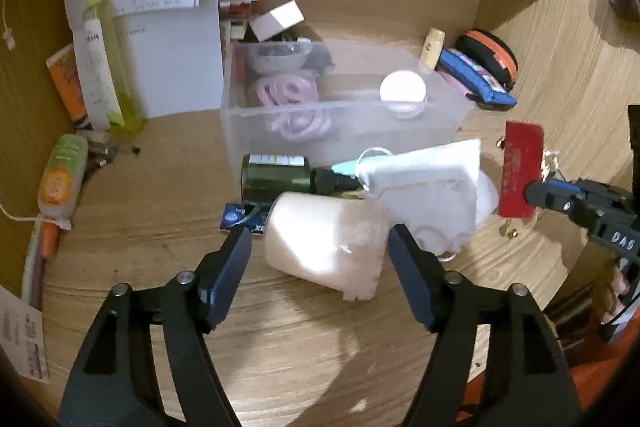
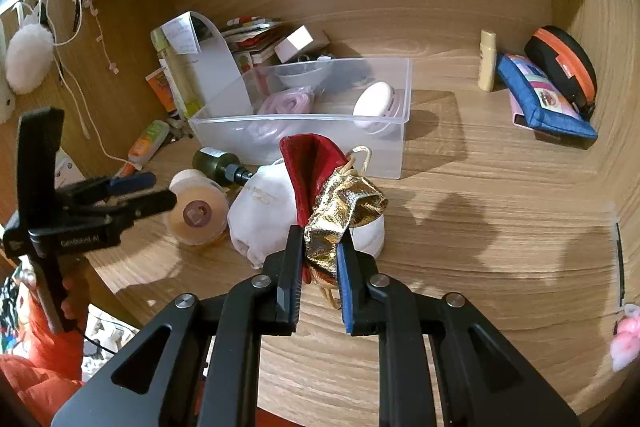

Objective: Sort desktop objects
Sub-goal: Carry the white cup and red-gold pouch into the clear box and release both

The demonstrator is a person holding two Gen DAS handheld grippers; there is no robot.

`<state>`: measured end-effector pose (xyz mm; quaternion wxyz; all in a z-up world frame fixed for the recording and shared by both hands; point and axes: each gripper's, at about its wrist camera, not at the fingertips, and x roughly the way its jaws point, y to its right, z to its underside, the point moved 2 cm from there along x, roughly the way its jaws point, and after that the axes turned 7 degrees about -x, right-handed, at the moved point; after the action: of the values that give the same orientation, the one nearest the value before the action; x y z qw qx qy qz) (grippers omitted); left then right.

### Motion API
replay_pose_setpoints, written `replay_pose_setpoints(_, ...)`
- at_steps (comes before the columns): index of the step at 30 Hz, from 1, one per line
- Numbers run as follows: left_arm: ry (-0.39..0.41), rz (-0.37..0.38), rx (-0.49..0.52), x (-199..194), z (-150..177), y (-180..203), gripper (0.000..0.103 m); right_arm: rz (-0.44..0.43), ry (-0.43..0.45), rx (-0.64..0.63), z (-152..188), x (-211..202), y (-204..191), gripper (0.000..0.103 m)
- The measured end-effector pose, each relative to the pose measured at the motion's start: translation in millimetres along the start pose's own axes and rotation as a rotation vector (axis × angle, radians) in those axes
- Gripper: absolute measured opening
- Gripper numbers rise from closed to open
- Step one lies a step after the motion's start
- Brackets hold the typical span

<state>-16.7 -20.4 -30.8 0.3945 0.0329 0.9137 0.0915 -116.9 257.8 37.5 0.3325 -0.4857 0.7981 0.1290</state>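
Wood-grain tabletop (image 2: pixel 500 227), cluttered, backed by a wooden wall w/ pink, green and orange notes.

Far left, left wrist view: orange-green tube (image 1: pixel 62 175) lying near the edge; behind it a tall bottle (image 1: pixel 98 67) and a white paper stand (image 1: pixel 176 55) w/ a receipt.

Left tool (image 1: pixel 320 247) — jaws wide apart, nothing gripped, one finger on either side of a cream cup (image 1: pixel 320 247) lying on its side. No contact visible. In the right wrist view the cup's round end faces the camera (image 2: pixel 198 213).

Centre: dark green bottle (image 1: pixel 276 177) lying on its side just behind the cup, in front of a clear plastic bin (image 1: pixel 448 123). Bin holds a coiled pink cord (image 1: pixel 286 91) and a white round compact (image 1: pixel 402 89). White cloth pouch (image 1: pixel 432 183) lies beside the cup, resting partly over the bottle's neck.

Right tool (image 2: pixel 320 247) — jaws narrow, clamped on a red-and-gold drawstring pouch (image 2: pixel 340 203), held above the tabletop, in front of the bin. Left wrist view shows its red side (image 1: pixel 520 167) at the tool tips.

Far right, near the wall: cream tube (image 2: pixel 487 61) upright, blue zip pouch (image 2: pixel 544 99), black-orange case (image 2: pixel 564 63) — pouch and case touching.
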Motion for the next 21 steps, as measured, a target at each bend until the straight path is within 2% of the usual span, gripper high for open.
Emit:
replay_pose_setpoints(5, -0.043, -0.009, 0.013, 23, 1, 2, 0.068, -0.009, 0.007, 0.006, -6, 2, 1, 0.014)
replay_pose_setpoints(10, -0.022, -0.003, 0.028, 34, -7, 7, 0.068, -0.012, 0.011, 0.002, -12, 6, 1, 0.014)
replay_pose_setpoints(13, 0.001, -0.029, 0.056, 34, -8, 13, 0.067, -0.016, 0.008, 0.004, -16, 10, 2, 0.014)
replay_pose_setpoints(18, -0.005, -0.009, -0.001, 30, -10, 5, 0.067, -0.022, 0.014, 0.008, -25, 13, 3, 0.014)
replay_pose_setpoints(21, 0.019, 0.000, -0.030, 18, -13, 1, 0.067, -0.019, 0.028, -0.007, -34, 12, 3, 0.014)
